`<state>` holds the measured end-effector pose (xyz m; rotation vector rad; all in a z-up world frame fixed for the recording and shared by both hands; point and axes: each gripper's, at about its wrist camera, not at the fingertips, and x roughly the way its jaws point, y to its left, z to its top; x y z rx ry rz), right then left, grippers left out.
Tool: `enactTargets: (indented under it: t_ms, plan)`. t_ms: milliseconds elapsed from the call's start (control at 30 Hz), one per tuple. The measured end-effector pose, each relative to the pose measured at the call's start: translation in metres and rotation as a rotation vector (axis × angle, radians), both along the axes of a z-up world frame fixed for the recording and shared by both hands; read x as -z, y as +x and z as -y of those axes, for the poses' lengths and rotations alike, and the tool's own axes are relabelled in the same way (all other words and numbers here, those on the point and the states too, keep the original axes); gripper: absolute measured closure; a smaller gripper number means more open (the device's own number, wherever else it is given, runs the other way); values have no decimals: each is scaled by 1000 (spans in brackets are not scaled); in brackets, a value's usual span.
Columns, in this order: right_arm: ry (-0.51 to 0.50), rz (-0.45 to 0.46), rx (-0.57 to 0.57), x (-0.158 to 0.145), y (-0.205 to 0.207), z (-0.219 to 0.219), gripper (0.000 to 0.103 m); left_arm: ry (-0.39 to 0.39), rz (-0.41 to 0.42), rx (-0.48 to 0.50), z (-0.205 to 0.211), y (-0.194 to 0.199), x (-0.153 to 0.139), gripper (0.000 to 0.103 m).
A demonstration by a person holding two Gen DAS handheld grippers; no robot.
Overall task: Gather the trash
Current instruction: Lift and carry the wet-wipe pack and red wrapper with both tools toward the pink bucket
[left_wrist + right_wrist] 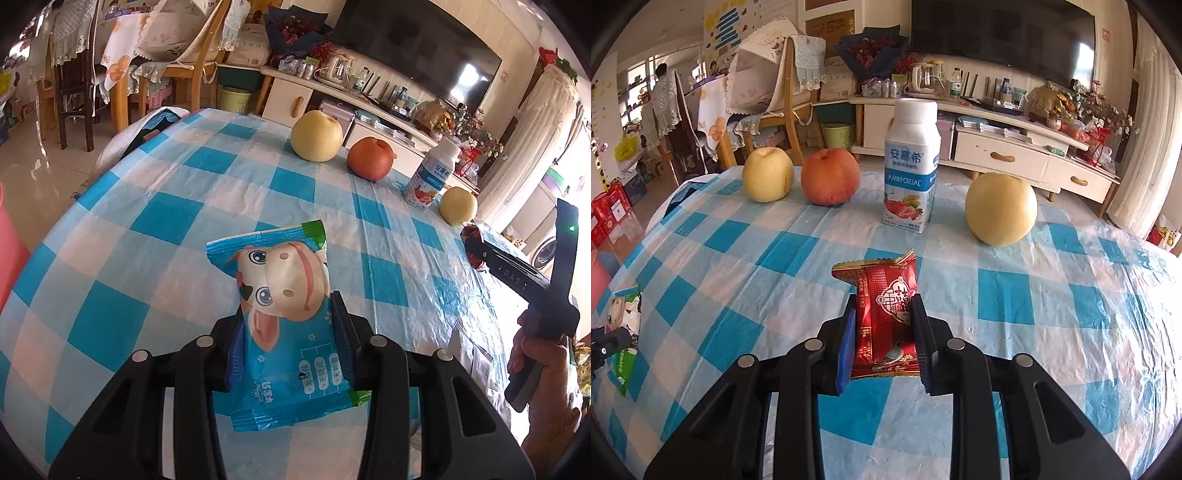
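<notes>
At frame centre, our left tool (290, 354) pinches the blue cow wrapper (284, 317) and our right tool (884, 339) the red wrapper (884, 317) above the checked counter (1052, 295); we should carry both level (grips firm) past the fruit.

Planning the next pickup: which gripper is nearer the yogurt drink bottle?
Right. The right gripper, shut on the red snack wrapper, sits just in front of the yogurt drink bottle. The left gripper, holding the blue cow wrapper, is farther off to the bottle's left.
</notes>
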<state>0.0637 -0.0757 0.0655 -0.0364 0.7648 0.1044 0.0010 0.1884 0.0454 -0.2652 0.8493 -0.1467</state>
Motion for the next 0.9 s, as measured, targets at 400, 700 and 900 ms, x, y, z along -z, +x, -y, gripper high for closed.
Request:
enactTargets:
  t_ms: [400, 700, 900]
  plan:
    - [98, 2, -17, -23, -29, -26, 74, -5, 49, -32, -19, -7, -14, 61]
    - [175, -23, -86, -26, -52, -69, 74, -37, 80, -87, -44, -11, -26, 61]
    - [195, -37, -164, -29, -64, -111, 74, -55, 103, -137, -64, -16, -33, 61]
